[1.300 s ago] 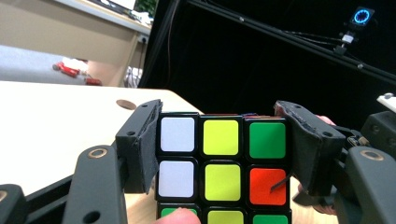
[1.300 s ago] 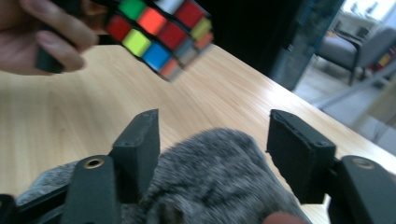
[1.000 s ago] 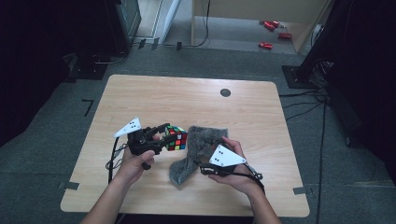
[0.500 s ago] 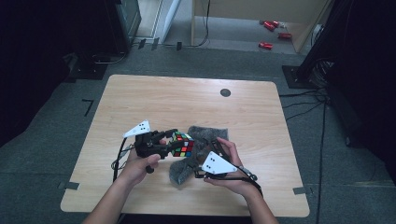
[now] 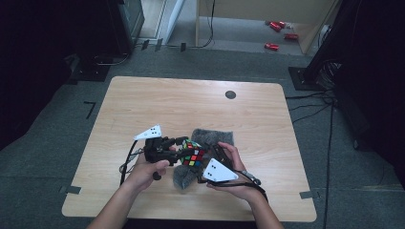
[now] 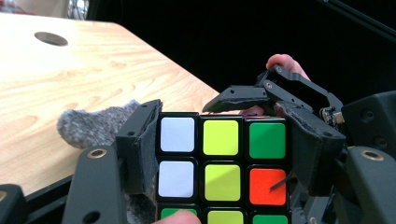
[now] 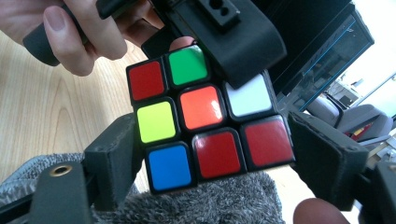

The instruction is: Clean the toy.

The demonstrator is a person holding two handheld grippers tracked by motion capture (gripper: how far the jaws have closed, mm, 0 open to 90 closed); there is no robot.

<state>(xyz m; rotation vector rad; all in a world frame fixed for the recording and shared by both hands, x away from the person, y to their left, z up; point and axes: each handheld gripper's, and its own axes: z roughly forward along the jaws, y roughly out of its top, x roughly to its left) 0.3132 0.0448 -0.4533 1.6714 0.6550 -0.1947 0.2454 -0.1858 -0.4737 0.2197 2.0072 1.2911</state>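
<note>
Your left tongs are clamped on the puzzle cube, pads pressed to its two sides, holding it above the bench near its front edge. Your right tongs straddle the cube's lower layer; their jaws have just been opening, and from here you cannot tell whether the pads press on it. A grey fuzzy cloth lies under and just behind the cube, touching your right hand.

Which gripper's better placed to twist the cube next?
Right. The left gripper already clamps the cube; the right gripper has just been closing its jaws around one end layer, likely ready to twist.
</note>
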